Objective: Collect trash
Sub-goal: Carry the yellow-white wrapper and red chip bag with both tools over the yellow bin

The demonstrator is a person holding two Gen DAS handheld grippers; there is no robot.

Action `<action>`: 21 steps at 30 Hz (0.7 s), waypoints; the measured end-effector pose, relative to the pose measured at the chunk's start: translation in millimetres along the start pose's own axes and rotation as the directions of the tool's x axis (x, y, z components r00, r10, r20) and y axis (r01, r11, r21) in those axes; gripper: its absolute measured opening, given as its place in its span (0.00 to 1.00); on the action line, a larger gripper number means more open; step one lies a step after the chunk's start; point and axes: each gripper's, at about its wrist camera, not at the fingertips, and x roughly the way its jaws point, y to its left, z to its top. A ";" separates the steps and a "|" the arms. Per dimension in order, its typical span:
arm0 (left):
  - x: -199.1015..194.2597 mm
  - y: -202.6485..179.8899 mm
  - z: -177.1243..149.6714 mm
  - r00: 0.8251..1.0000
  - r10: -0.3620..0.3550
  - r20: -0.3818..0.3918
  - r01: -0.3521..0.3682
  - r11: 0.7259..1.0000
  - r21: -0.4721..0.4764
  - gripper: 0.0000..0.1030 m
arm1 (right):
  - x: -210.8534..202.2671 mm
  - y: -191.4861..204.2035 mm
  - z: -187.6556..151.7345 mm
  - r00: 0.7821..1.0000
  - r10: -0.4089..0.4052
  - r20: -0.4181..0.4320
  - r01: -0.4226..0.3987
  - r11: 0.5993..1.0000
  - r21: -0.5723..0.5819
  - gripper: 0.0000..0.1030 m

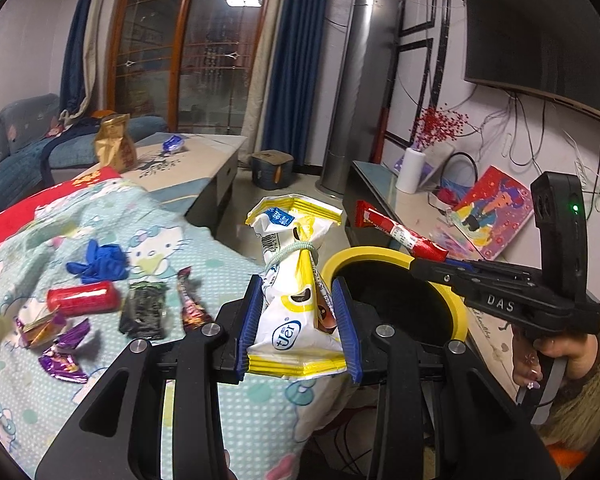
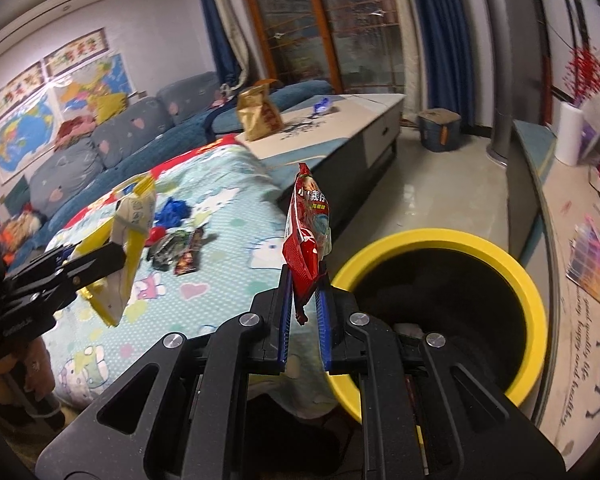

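Observation:
My left gripper [image 1: 296,296] is shut on a white-and-yellow snack bag [image 1: 292,312] tied with a pale cord, held upright just left of the yellow-rimmed black bin [image 1: 370,254]. My right gripper [image 2: 305,280] is shut on the lower end of a red snack packet [image 2: 306,220], which stands up beside the bin's yellow rim [image 2: 532,292]. In the left wrist view the right gripper [image 1: 416,265] reaches over the bin with the red packet [image 1: 400,233]. In the right wrist view, the left gripper [image 2: 114,254] with its bag [image 2: 130,240] is at the left.
On the cartoon-cat blanket [image 1: 204,240] lie a blue glove [image 1: 98,266], a red cylinder [image 1: 82,298], a dark wrapper [image 1: 144,314], a brown wrapper [image 1: 190,300] and purple wrappers [image 1: 64,356]. A gold bag [image 1: 114,144] stands on the coffee table behind. A TV bench [image 2: 560,208] flanks the bin.

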 end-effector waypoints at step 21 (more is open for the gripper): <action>43.8 -65.2 -2.5 0.992 -0.115 -0.050 0.120 0.986 0.120 0.33 | -5.7 -64.7 -8.5 0.988 -0.149 -0.037 0.153 0.971 0.181 0.08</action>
